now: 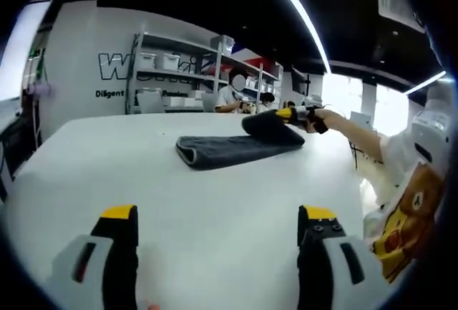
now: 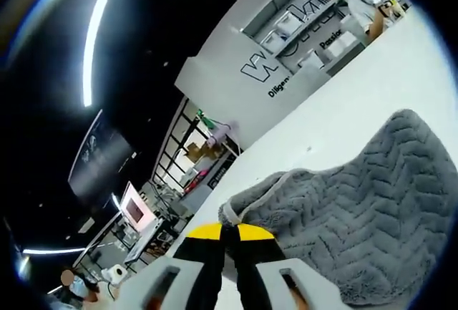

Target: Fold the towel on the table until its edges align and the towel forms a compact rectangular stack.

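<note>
The grey towel point(image 1: 236, 147) lay partly folded on the white table point(image 1: 215, 217), toward twelve o'clock from my left gripper point(image 1: 218, 235), a long low bundle with its thick folded edge facing me. At the bundle's two o'clock end one corner was lifted off the surface, pinched in my right gripper point(image 1: 290, 114), whose yellow-tipped jaws were closed on the cloth. In the right gripper view, the same right gripper point(image 2: 229, 233) had its jaws pressed together on the towel's piped hem point(image 2: 247, 202), and the zigzag-textured towel point(image 2: 358, 210) spread away toward three o'clock. My left gripper hovered apart from the towel, jaws spread wide over bare table, holding nothing. Beyond the table's far edge stood a shelving rack point(image 1: 179, 74) with white bins, in front of a lettered wall point(image 1: 86, 66).
</note>
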`<state>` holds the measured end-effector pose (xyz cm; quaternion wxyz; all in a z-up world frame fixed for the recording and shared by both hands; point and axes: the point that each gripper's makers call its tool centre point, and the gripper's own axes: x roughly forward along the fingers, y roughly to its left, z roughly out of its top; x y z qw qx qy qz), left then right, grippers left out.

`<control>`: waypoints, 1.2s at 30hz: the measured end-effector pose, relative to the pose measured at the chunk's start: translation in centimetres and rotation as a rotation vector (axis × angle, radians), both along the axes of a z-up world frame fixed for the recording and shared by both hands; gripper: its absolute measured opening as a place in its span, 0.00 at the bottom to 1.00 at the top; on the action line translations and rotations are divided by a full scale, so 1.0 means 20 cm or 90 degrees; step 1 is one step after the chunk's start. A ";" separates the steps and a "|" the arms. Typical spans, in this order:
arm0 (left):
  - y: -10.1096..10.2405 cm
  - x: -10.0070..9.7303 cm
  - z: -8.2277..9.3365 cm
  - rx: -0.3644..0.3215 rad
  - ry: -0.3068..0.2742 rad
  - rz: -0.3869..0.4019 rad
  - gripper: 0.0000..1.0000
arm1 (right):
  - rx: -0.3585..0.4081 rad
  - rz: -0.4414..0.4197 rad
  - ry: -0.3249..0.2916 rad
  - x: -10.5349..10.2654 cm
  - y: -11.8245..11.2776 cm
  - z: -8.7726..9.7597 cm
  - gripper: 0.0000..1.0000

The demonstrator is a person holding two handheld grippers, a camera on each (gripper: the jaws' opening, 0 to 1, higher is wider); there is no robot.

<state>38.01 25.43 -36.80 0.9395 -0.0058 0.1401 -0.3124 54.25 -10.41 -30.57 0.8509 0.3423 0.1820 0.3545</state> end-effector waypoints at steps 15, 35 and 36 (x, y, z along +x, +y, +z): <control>0.01 -0.01 0.00 -0.005 -0.002 -0.004 0.97 | 0.007 0.019 0.006 0.04 0.15 0.00 0.04; 0.04 -0.02 -0.01 -0.006 -0.002 -0.004 0.97 | 0.017 0.051 0.009 0.08 0.41 0.01 0.04; 0.03 -0.03 0.00 -0.004 -0.003 -0.006 0.97 | 0.016 0.054 0.009 0.07 0.42 0.01 0.04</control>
